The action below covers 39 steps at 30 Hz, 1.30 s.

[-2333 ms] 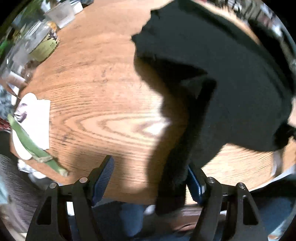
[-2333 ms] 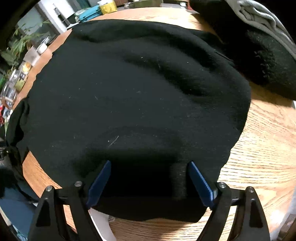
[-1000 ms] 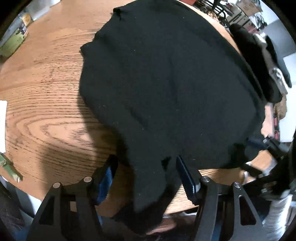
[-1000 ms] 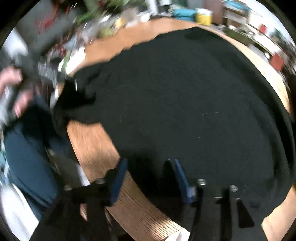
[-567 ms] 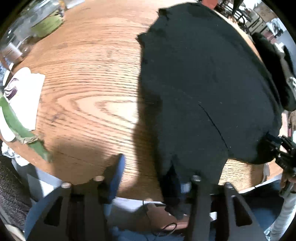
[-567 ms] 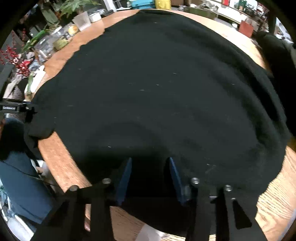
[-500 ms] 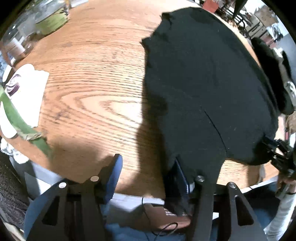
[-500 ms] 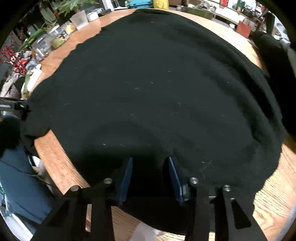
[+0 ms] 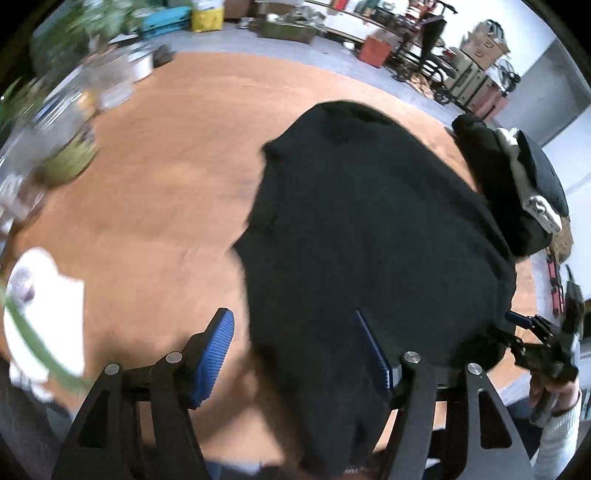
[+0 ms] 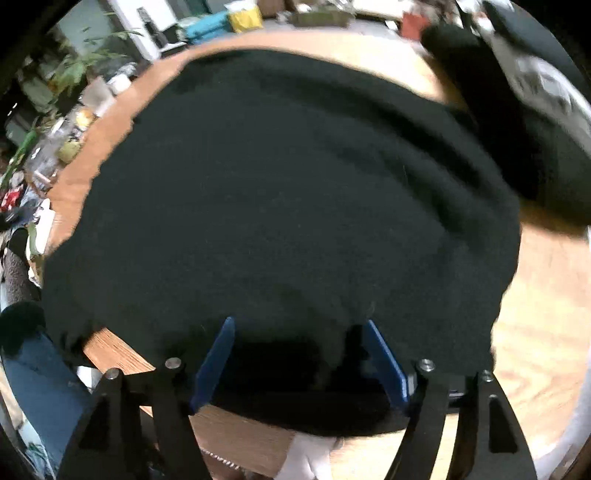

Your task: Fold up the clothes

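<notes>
Seemingly, black garment (image 9: 369,236) runs lengthwise from near edge toward far side.

No text, label, brand, number or sign can be read in either view; the jar with the green label (image 9: 68,162), standing at the far left of the wooden table (image 9: 166,192), is blurred and its print cannot be made out; the yellow container (image 9: 207,16) beyond the table's far edge shows no legible lettering; the white paper (image 9: 48,310) at the table's near left edge bears a dark picture, no words discernible.
</notes>
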Each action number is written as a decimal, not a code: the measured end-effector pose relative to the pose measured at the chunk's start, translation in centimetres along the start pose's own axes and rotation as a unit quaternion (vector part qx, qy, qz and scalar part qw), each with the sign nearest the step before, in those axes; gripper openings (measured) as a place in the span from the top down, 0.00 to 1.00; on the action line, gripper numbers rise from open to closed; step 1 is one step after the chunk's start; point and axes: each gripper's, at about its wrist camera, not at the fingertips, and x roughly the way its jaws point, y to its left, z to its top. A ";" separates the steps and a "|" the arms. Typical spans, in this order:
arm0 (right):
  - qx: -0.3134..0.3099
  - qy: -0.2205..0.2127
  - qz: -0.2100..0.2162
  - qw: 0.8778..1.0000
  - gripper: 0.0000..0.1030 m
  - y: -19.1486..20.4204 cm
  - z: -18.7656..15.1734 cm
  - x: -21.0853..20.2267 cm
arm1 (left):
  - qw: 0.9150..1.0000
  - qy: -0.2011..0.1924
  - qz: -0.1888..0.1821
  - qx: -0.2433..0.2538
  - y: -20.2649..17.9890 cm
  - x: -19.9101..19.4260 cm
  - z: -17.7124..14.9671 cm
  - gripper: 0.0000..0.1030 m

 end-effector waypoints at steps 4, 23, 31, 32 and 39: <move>0.008 -0.035 -0.017 0.999 0.25 -0.6 5.0 -1.2 | 0.993 0.040 -0.109 0.016 -1.9 5.9 7.2 0.33; 0.138 0.025 -0.081 0.987 0.57 -10.2 27.2 5.3 | 0.986 0.094 -0.135 -0.041 -0.6 11.7 9.1 0.33; 0.090 0.080 -0.111 0.986 0.96 -8.9 28.0 8.9 | 0.986 0.107 -0.119 -0.041 0.3 13.0 9.1 0.33; 0.079 0.080 -0.113 0.987 0.95 -8.5 28.2 8.9 | 0.986 0.107 -0.118 -0.040 0.3 13.0 9.1 0.33; 0.020 -0.201 -0.115 0.973 0.96 -3.7 31.9 -4.1 | 0.987 0.105 -0.116 -0.035 0.3 13.0 9.1 0.33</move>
